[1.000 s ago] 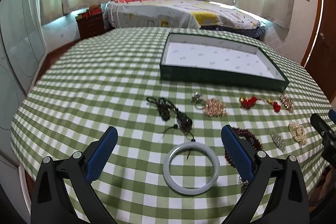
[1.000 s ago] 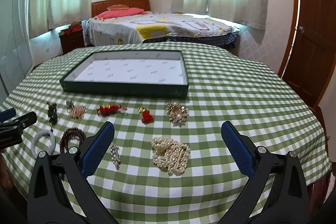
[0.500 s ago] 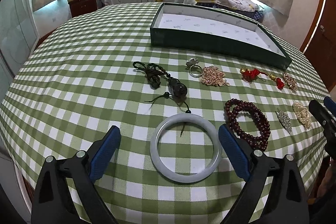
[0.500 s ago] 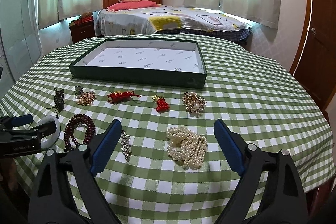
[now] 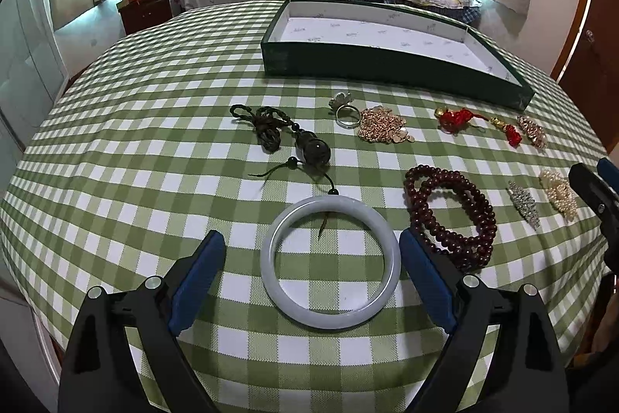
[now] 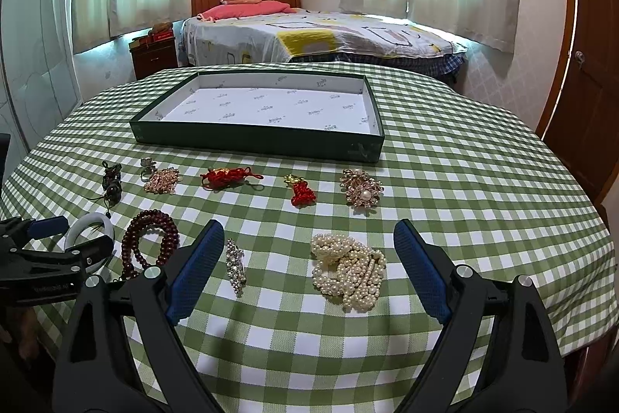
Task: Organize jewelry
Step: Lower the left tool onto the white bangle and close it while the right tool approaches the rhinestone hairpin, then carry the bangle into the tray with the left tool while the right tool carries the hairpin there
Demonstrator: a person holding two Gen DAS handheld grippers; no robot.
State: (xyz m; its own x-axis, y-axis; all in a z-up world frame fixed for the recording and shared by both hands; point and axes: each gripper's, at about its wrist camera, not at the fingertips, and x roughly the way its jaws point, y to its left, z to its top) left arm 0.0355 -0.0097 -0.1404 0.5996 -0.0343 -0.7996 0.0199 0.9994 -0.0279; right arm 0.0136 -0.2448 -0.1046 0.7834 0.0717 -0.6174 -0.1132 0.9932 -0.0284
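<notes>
Jewelry [image 6: 349, 269] outside bare tray [image 6: 255, 141]

**Two wrist views, one table**

The left wrist camera looked forward and down along its own fingers, low and close over the near edge of the checked tablecloth [image 5: 154, 126], with the pale bangle [image 5: 330, 260] just ahead. The right wrist camera sat further right and slightly higher, facing across the table toward the bed [image 6: 309, 37]. Both views shared the green tray [image 5: 387, 70] [image 6: 255, 142], the dark red beads [image 5: 452, 215] [image 6: 149, 242] and the pearls [image 6: 348, 269].
</notes>
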